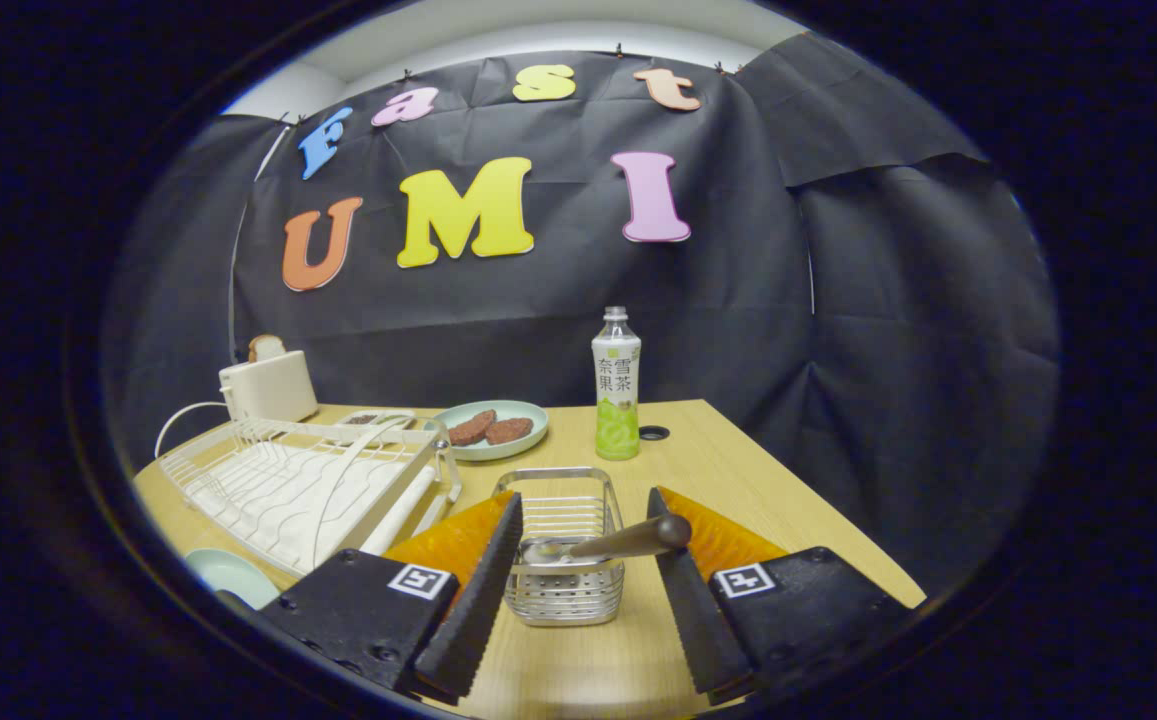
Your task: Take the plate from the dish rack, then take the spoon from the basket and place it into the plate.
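The gripper [583, 540] hangs low over the near edge of the wooden table [738, 470], its fingers spread wide apart and pressing on nothing; between them stands a small wire basket [563, 555], set near the table's front edge; a spoon [603, 545] lies across the basket's top, its bowl over the wires on the left and its brown handle reaching right until its rounded end touches or just overlaps the inner face of the right finger [683, 590]; the left finger [478, 590] stands clear of both basket and spoon. To the left of the basket, along the table's left side, sits a white dish rack [288, 480] with a looping wire handle; its slots look bare from here; at the table's near left corner, beside the rack and just outside the left finger, lies a pale green plate [228, 575], partly hidden. Beyond the rack, toward the far edge, a second pale plate [528, 415] carries two brown round pieces of food [488, 428]; just right of it stands an upright bottle [616, 385] with a green drink in it; near the bottle is a small dark hole [654, 433] in the tabletop. At the far left corner stands a cream toaster [268, 385] with a slice of bread [265, 347] poking out and a white cord [183, 420] curling off its left side.
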{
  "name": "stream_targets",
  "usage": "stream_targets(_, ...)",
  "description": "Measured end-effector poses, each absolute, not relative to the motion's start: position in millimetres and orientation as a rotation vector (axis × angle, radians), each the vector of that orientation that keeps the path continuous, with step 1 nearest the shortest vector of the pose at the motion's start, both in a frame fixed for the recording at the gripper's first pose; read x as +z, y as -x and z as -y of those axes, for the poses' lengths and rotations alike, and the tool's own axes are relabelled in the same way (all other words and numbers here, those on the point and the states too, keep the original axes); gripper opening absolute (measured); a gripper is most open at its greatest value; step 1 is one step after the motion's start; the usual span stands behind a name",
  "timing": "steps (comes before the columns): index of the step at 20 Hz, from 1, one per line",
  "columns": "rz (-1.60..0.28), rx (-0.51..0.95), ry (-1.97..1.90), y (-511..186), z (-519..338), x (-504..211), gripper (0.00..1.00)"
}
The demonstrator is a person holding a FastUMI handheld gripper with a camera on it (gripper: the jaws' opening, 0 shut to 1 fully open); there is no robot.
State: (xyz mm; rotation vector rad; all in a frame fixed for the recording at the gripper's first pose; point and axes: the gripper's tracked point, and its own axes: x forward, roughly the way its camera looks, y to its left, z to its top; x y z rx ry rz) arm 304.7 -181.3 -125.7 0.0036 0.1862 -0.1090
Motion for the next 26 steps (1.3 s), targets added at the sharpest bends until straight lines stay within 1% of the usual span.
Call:
stream_targets(3, -0.173, -0.126, 0.002, -308, 185, -124, 0.41)
stream_targets(4, -0.175, -0.092, -0.007, -309, 176, -124, 0.33)
stream_targets(5, -0.174, -0.090, -0.002, -306, 173, -122, 0.30)
stream_targets(6, -0.165, -0.109, 0.017, -306, 176, -119, 0.21)
stream_targets(8, -0.164, -0.083, 0.030, -307, 166, -111, 0.18)
stream_targets(10, -0.162, -0.066, 0.028, -309, 156, -101, 0.17)
stream_targets(15, -0.091, -0.094, 0.049, -306, 143, -53, 0.17)
stream_targets(19, -0.018, -0.114, 0.087, -292, 135, -12, 0.16)
stream_targets(22, 0.010, -0.093, 0.073, -270, 116, 12, 0.16)
stream_targets(26, 0.000, -0.067, 0.051, -247, 86, 14, 0.16)
